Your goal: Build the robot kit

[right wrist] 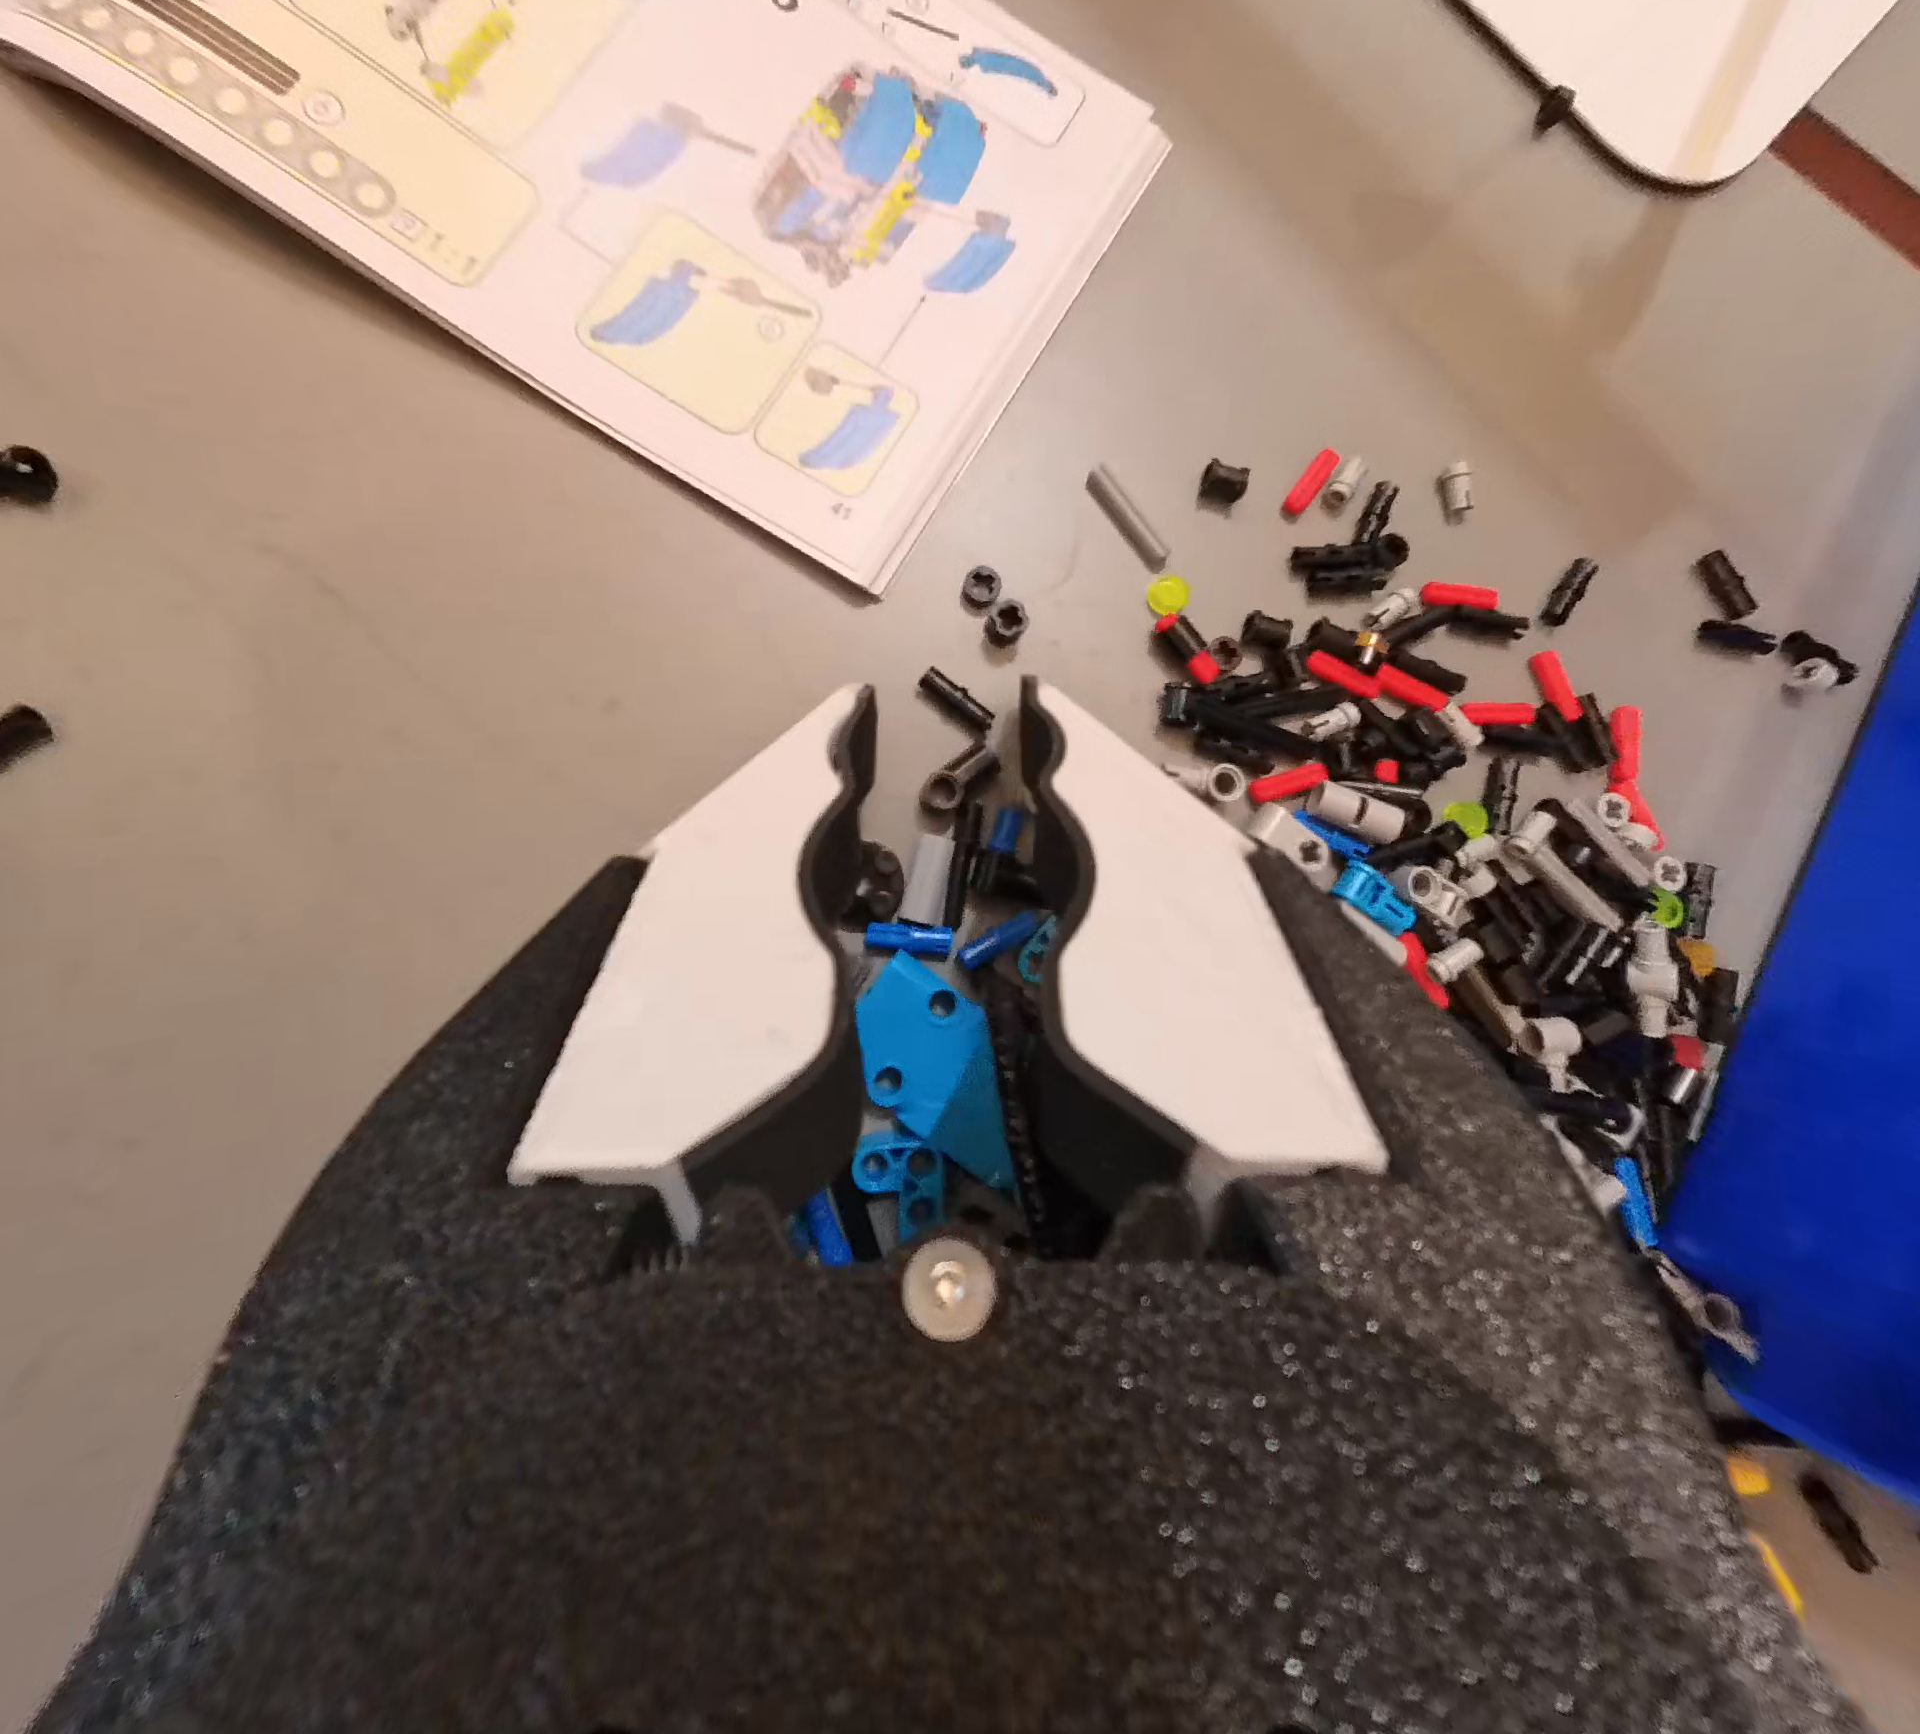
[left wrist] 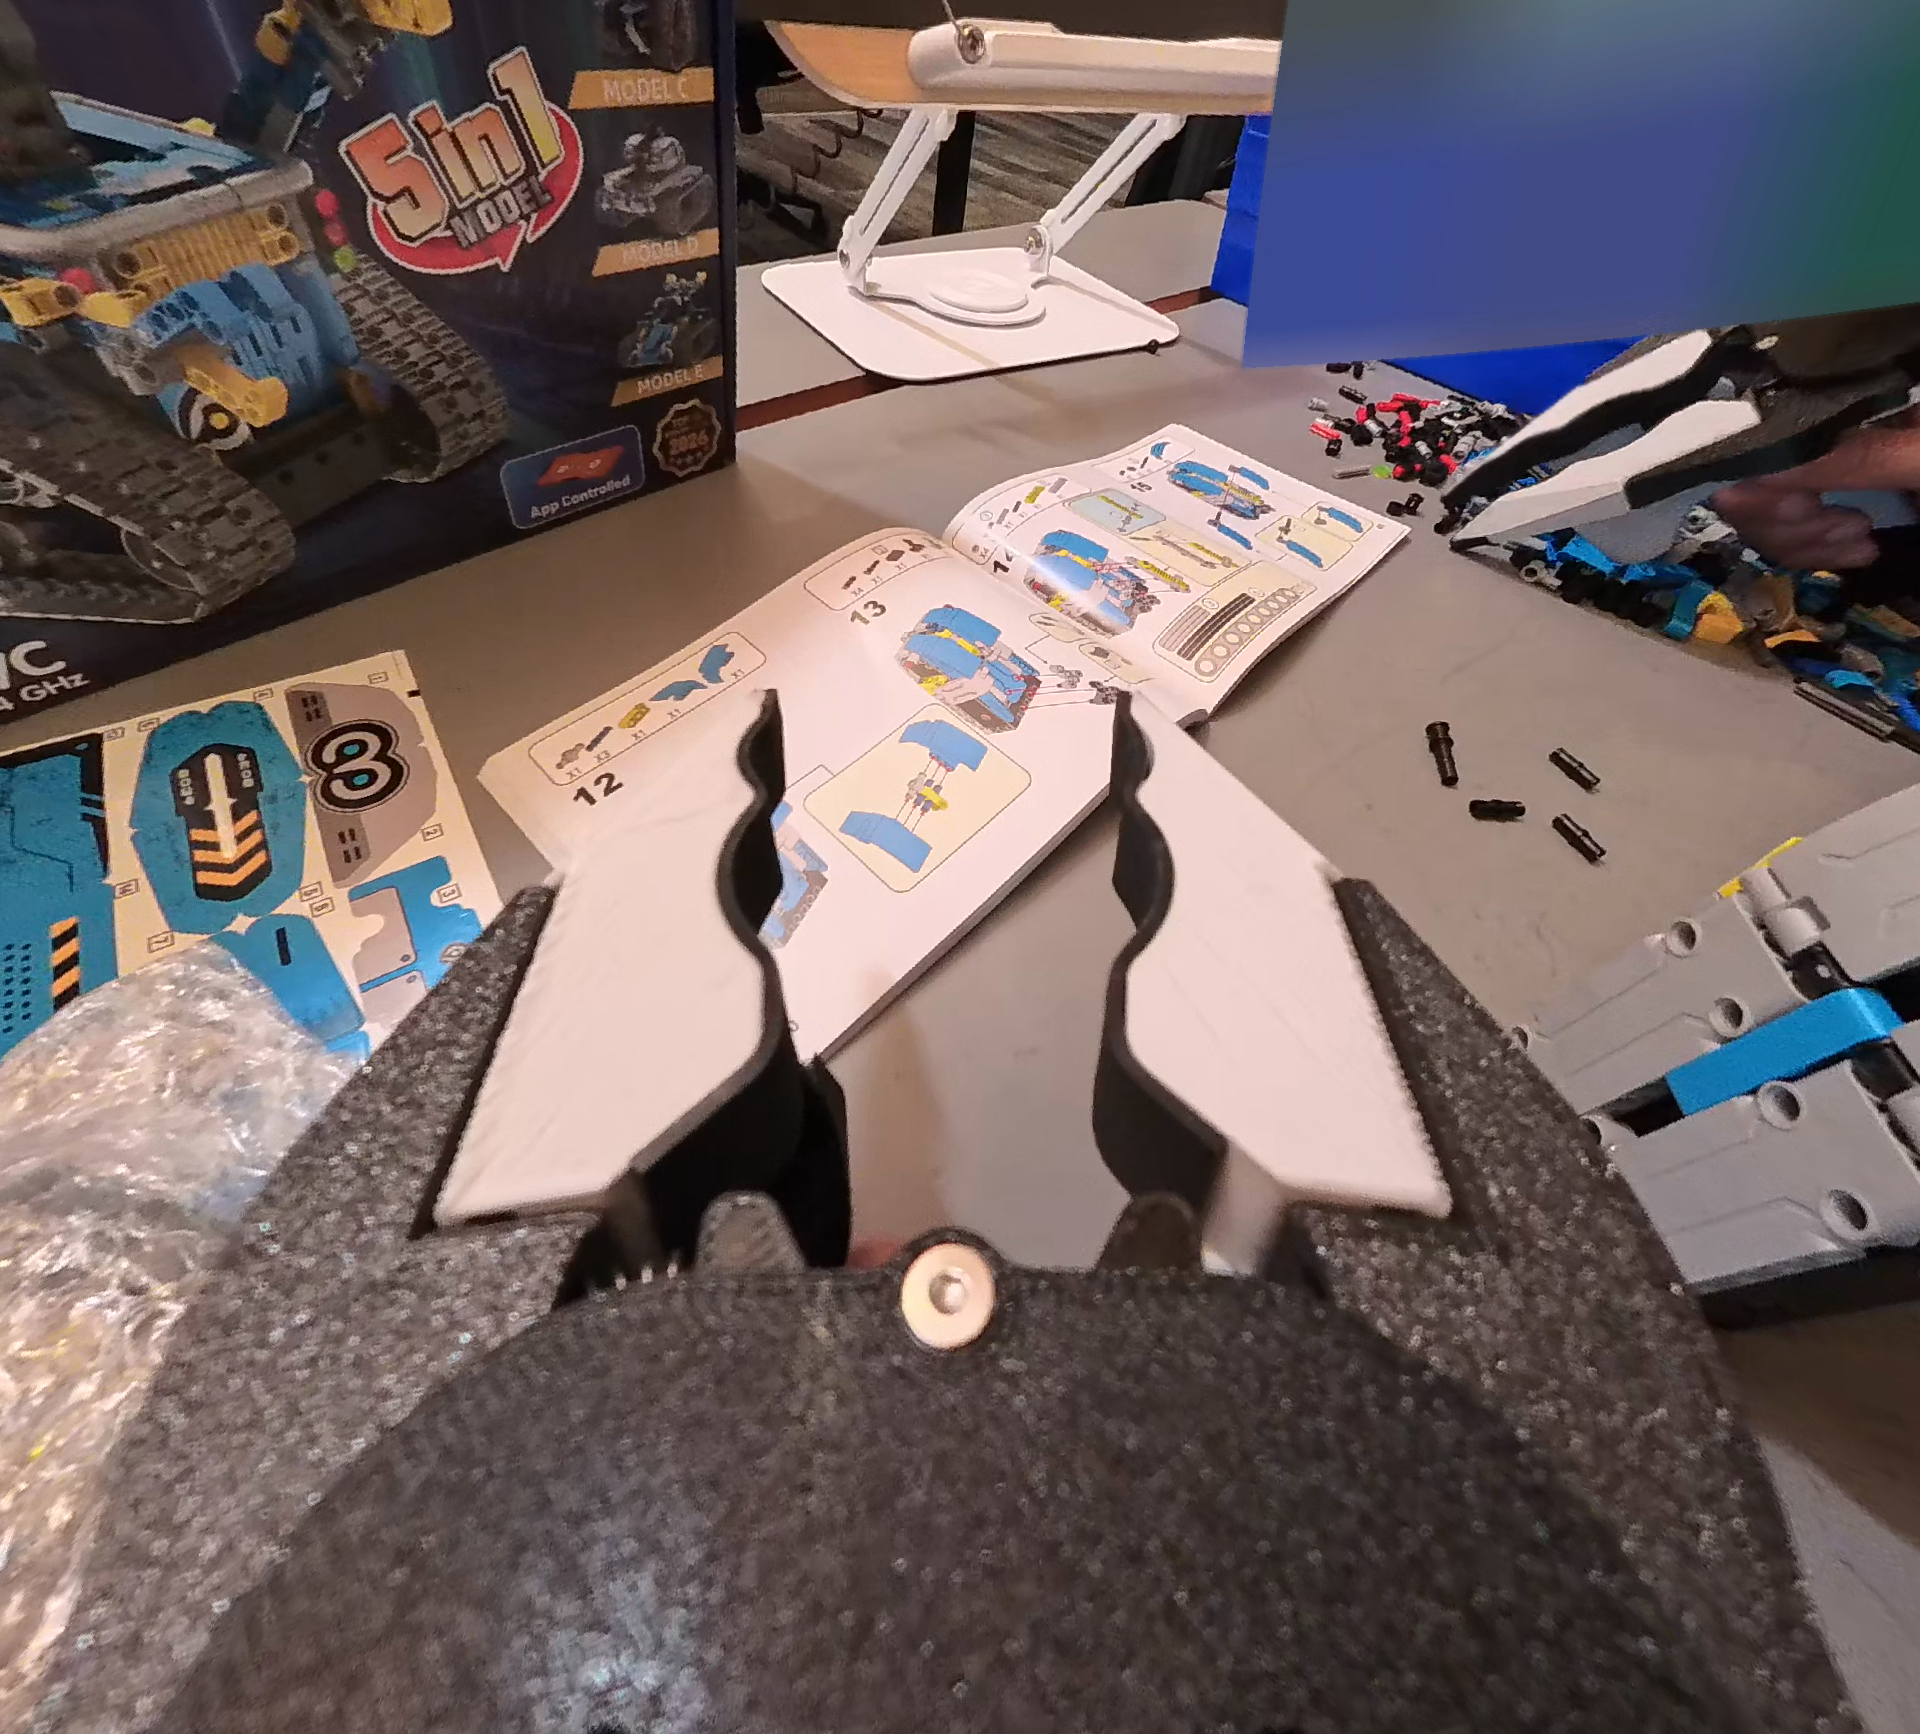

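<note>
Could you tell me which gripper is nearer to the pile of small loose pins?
Right. The right gripper hovers directly over the pile of pins; the left gripper sits apart over the instruction booklet.

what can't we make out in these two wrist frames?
- Left wrist view: a mosaic patch covers the upper right; the grey and blue brick assembly is cut off by the right edge.
- Right wrist view: the open right gripper hides much of the loose brick pile; whether it touches any piece is unclear. The open instruction booklet is blurred.
</note>
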`<act>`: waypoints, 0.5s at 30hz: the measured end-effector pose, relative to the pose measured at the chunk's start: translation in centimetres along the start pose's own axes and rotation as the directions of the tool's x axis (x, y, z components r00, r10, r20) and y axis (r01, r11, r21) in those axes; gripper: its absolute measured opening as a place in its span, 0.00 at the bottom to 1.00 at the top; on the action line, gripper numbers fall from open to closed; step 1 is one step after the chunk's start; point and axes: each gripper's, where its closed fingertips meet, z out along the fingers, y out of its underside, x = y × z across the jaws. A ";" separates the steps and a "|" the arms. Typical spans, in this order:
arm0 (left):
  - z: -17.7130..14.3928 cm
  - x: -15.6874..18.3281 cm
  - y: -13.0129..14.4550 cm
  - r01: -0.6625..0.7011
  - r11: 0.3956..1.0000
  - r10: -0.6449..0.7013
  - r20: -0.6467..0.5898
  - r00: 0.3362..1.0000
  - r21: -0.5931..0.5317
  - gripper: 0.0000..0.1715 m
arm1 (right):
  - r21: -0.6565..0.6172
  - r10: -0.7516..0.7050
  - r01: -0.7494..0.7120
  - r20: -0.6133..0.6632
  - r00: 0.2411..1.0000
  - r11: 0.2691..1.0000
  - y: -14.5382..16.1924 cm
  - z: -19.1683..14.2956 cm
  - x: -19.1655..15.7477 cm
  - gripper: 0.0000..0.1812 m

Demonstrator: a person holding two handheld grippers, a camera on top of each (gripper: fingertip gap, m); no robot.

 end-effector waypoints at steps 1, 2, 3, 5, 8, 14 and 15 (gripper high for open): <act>0.0 0.0 0.0 0.000 1.000 0.000 0.000 1.000 -0.001 0.37 | 0.001 -0.001 0.001 0.012 1.000 1.000 0.0 0.0 -0.2 0.13; 0.0 0.0 0.0 -0.001 1.000 0.001 0.000 1.000 -0.001 0.37 | -0.001 -0.001 0.001 0.028 1.000 1.000 0.0 0.0 -0.5 0.09; 0.0 0.0 0.0 0.000 1.000 0.000 0.000 1.000 0.000 0.37 | -0.003 -0.004 0.004 0.041 0.999 1.000 0.0 0.0 -0.8 0.07; 0.0 0.0 0.0 0.000 1.000 0.000 0.000 1.000 0.001 0.37 | -0.010 -0.011 0.011 0.055 0.998 1.000 0.0 0.1 -1.1 0.03; 0.0 0.0 0.0 0.002 1.000 -0.002 -0.001 1.000 -0.001 0.37 | -0.012 -0.004 0.005 0.060 0.998 1.000 0.0 0.1 -1.1 0.03; 0.0 0.0 0.0 0.005 1.000 -0.005 -0.002 1.000 -0.001 0.37 | 0.002 0.019 -0.020 0.105 0.994 1.000 -0.4 -0.3 -1.7 0.02; 0.0 0.0 0.0 0.004 1.000 -0.004 -0.002 1.000 -0.001 0.37 | 0.026 0.021 -0.025 0.136 0.990 0.999 -0.9 -0.6 -2.3 0.03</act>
